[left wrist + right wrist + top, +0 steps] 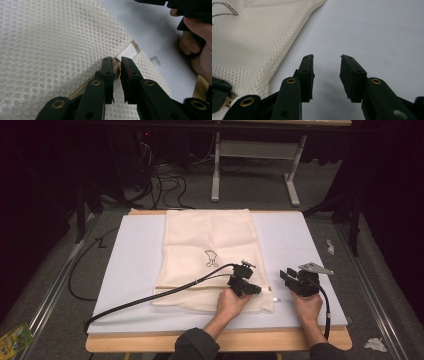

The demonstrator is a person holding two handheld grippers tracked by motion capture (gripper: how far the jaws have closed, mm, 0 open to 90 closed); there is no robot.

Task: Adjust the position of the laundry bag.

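The left tool (117, 65) is pinched on the mesh laundry bag (210, 250) at its near-right corner, seemingly on the zipper seam. Right tool (327, 75) gapes beside that corner. Soft, light, floppy; grip seams.

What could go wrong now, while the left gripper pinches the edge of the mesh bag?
The left gripper pinches only a thin fold at the mesh bag's edge, so the fabric may slip out when pulled. The right gripper is open over the bare table, so nothing holds the bag down and it may slide.
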